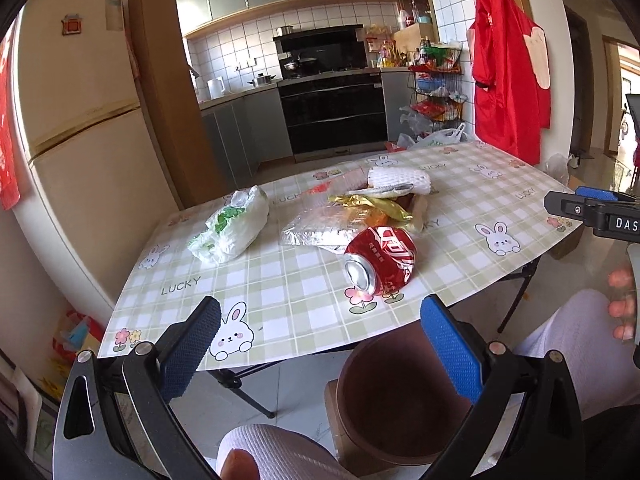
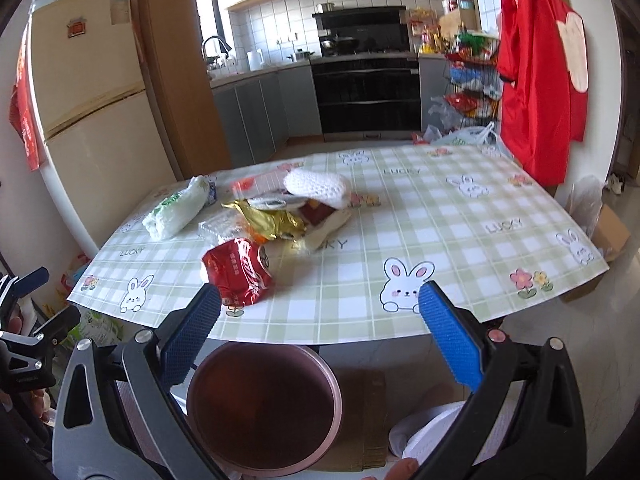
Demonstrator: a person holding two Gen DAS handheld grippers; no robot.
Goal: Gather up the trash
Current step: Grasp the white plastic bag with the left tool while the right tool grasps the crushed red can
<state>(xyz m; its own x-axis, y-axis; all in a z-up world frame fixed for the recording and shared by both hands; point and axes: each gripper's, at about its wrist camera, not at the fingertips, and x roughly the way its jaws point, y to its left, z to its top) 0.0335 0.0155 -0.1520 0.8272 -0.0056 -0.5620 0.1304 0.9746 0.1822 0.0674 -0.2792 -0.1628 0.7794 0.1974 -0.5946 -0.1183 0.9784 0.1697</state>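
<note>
The left gripper [image 1: 320, 344] has its blue fingers [image 1: 192, 344] spread wide with nothing between them. The right gripper [image 2: 320, 340] is the same, wide and empty. Both hang at the near edge of the table [image 1: 500, 196], not touching any trash yet.

Just below the fingers, under the table's near edge, sits a round brown bin [image 2: 264, 408]. It looks empty, so I think the job has not really begun.

The closest trash is a squashed red can [image 1: 380, 260], lying on its side near the front of the table. It should be light and stiff, with a smooth skin that may slip. Its dents give flat spots, so pinching across the crushed middle looks best. It has white writing, but I cannot read it.

Just behind the can lies a clear plastic wrapper [image 1: 316, 228], and touching that a shiny gold wrapper [image 1: 372, 204]. Both should be very light and crinkly, and will squash when pinched. Behind them is a white foam net [image 1: 400, 180], soft and springy. To the left, a little apart from the pile, is a white plastic bag [image 1: 232, 224] with green print, soft and floppy.

The tablecloth says "LUCKY" beside bunnies and flowers. The right gripper shows the letters "DAS".
</note>
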